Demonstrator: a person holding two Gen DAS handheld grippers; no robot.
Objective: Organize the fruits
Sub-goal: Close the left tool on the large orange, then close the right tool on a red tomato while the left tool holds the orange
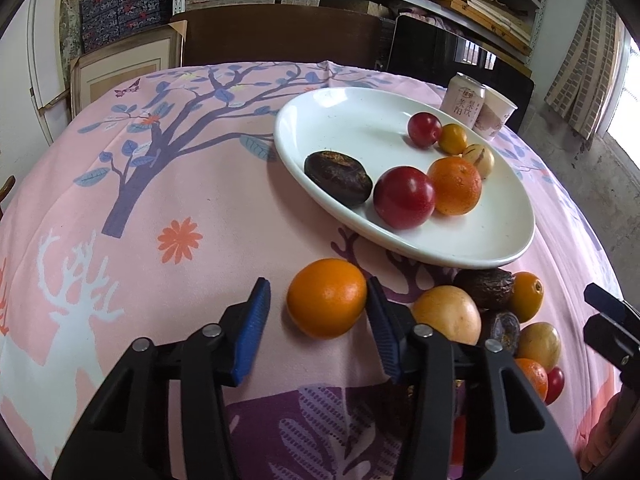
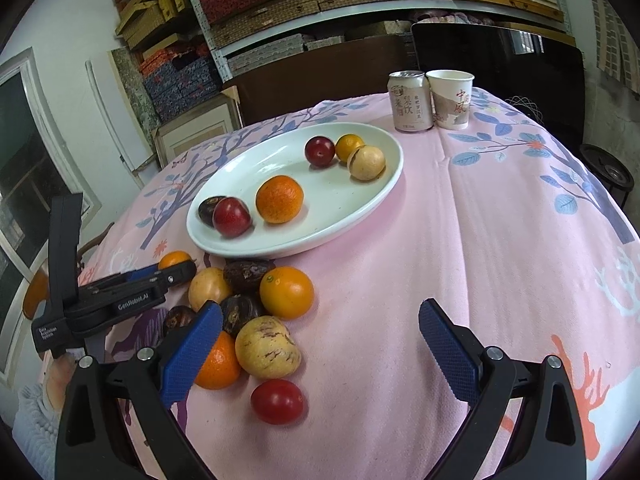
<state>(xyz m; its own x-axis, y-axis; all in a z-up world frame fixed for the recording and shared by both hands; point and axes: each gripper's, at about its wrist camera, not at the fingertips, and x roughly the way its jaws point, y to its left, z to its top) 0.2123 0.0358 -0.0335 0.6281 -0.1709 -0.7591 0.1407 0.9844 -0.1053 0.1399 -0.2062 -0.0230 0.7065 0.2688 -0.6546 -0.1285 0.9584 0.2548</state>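
Two blue pads of our left gripper (image 1: 316, 316) flank an orange (image 1: 326, 298), only the right one touching; our right gripper (image 2: 320, 356) gapes empty; further in, the white plate (image 1: 500, 236) holds six fruits

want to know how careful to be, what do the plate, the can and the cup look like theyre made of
Plate: glazed ceramic by the look, glossy white with soft highlights; could be melamine.
Can: metal, likely aluminium, with a shiny silver top rim and printed wrap.
Cup: paper, matte, with a rolled lip.
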